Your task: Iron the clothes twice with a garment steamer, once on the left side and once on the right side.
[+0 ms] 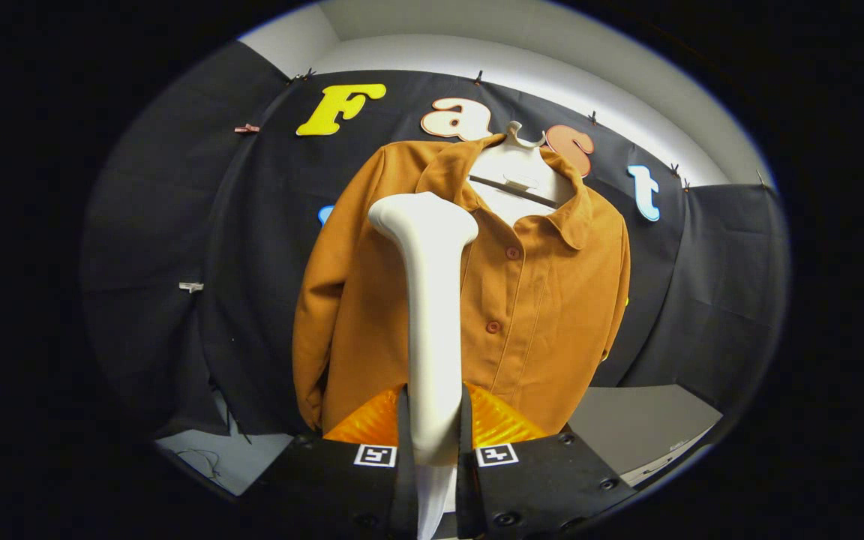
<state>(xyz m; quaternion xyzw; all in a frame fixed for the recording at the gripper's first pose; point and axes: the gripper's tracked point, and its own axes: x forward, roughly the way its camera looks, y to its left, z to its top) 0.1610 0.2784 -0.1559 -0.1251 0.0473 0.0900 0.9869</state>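
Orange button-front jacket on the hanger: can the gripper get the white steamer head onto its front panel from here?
Probably yes. The gripper is shut on the white garment steamer, whose head points at the orange button-front jacket on its white hanger. Nothing stands between them; whether they touch, I cannot tell.

My gripper [432, 431] is closed, both fingers pressing the steamer handle [432, 322], which stands upright between them.

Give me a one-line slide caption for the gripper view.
Gripper shut on a white steamer, its head raised against the upper chest of an orange jacket on a hanger.
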